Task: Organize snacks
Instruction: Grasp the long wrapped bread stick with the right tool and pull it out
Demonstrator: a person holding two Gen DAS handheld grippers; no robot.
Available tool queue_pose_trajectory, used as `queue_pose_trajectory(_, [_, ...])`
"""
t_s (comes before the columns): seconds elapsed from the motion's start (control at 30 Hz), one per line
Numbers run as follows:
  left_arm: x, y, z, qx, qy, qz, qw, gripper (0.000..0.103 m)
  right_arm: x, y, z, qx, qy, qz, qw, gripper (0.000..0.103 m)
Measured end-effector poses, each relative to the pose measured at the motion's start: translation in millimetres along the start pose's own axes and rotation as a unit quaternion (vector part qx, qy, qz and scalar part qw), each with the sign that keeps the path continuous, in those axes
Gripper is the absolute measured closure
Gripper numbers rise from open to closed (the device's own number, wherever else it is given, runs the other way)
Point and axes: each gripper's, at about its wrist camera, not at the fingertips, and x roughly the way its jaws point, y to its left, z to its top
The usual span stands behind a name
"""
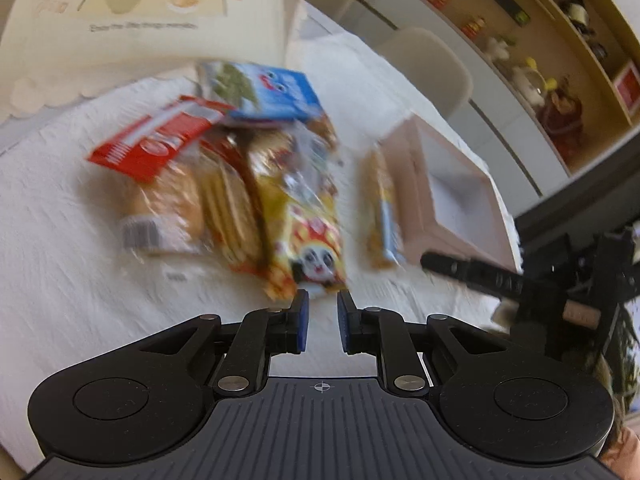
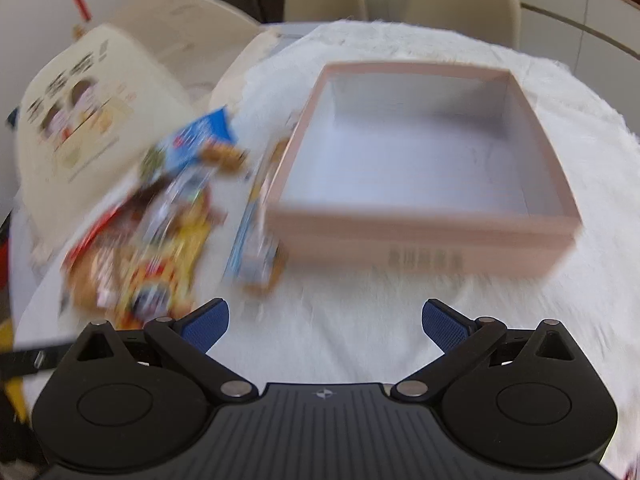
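Observation:
A pile of snack packets lies on the white cloth: a red-labelled biscuit pack (image 1: 160, 184), a yellow panda packet (image 1: 308, 236), a blue packet (image 1: 276, 92) at the back. A slim blue and yellow packet (image 1: 382, 212) lies beside the pink box (image 1: 416, 184). My left gripper (image 1: 322, 312) hovers just in front of the panda packet, jaws narrowly apart and empty. In the right wrist view the pile (image 2: 160, 232) is at left, the slim packet (image 2: 256, 240) leans by the empty pink box (image 2: 420, 228). My right gripper (image 2: 325, 322) is wide open and empty, in front of the box.
A cream illustrated carton (image 1: 152, 20) stands behind the pile, also in the right wrist view (image 2: 88, 112). Beige chairs (image 2: 460, 0) stand beyond the round table (image 2: 600, 160). Wall shelves (image 1: 560, 60) are at right. The right gripper's body (image 1: 560, 280) shows at the left view's right edge.

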Motion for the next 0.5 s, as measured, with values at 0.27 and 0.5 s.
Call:
queue_pose_trajectory(0.27, [9,33,36,-0.040,-0.027,0.026,0.9985,0.085,72,50,46,-0.068,-0.007,0.011,0.998,0.001])
queue_pose_trajectory(0.5, [31,19,74,-0.003,-0.032,0.043,0.9986,0.085,84,73,30,-0.141,-0.019,-0.031,0.989,0.059])
